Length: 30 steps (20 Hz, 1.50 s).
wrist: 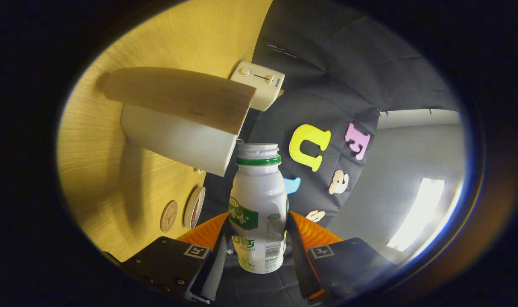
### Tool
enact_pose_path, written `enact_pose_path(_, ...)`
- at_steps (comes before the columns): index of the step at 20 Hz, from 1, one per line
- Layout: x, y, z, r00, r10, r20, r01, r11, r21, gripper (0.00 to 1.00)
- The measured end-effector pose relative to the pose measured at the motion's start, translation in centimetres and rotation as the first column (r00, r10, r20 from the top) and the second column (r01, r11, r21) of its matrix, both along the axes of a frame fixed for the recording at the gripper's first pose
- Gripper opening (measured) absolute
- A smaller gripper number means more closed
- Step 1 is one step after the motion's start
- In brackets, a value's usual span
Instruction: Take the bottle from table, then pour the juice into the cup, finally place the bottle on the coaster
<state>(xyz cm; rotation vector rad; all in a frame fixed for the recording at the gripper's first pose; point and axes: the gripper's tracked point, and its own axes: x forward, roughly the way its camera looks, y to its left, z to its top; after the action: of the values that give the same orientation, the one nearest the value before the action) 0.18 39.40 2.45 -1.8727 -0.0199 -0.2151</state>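
Observation:
My gripper (257, 230) is shut on the white juice bottle (259, 200), with both orange fingers (205, 233) pressing its labelled sides. The bottle has a green neck ring and no cap. I am rolled onto my side, so the wooden table (101, 170) stands like a wall beside the bottle. The bottle's open mouth lies right next to the rim of the white cup (178, 143), which stands on the table and has a brown wood-toned side. No juice is visible in the air. The round wooden coaster (168, 216) lies on the table close to my fingers.
A small white dish with a red inside (195, 207) sits beside the coaster. A cream box with a slider and knob (260, 85) stands at the table's far edge against the booth wall. A grey wall and a bright light panel (417, 213) lie beyond.

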Motion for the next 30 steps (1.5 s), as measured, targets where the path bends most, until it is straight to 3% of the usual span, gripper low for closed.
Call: enact_pose_path(30, -0.4, 1.7, 1.7, 0.999, -0.022, 0.026, 0.025, 0.993, -0.113, 0.70)
